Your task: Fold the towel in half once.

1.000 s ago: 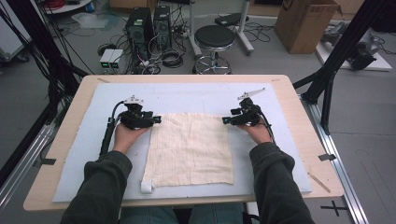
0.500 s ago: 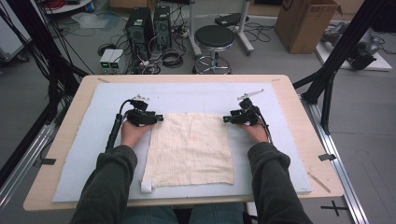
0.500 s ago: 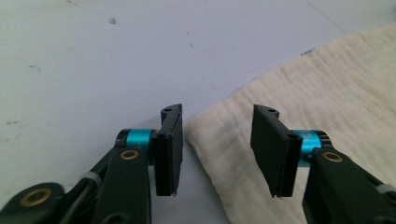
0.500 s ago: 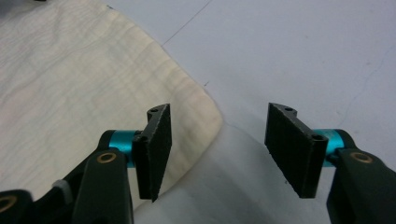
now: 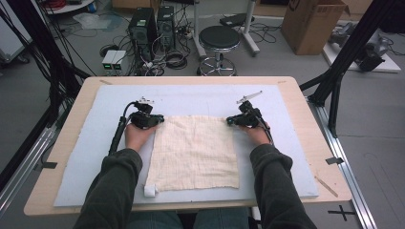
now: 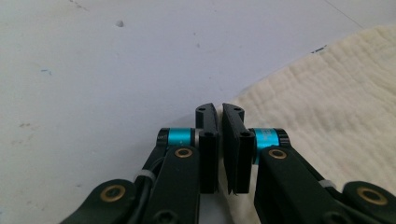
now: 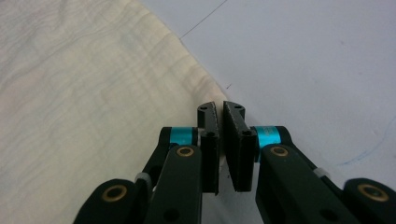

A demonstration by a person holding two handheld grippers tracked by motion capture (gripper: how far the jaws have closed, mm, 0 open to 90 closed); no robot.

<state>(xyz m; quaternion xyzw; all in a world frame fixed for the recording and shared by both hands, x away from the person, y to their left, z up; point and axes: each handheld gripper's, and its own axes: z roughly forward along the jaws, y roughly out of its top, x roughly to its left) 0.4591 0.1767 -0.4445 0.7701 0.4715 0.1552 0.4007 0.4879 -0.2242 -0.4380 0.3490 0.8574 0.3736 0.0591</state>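
The cream cloth (image 5: 195,152) lies flat mid-surface on the pale blue mat (image 5: 81,181). The left tongs (image 5: 154,120) have just closed at the far-left corner, the right tongs (image 5: 230,120) at the far-right corner; whether fabric sits between the pads cannot be told. Risk: a shallow bite lets a corner slip on lifting. A small white roll (image 5: 150,191) touches the near-left edge; nothing obstructs.

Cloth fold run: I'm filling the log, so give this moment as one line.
cloth: flat on mat | left gripper: shut on cloth, far-left corner | right gripper: shut on cloth, far-right corner
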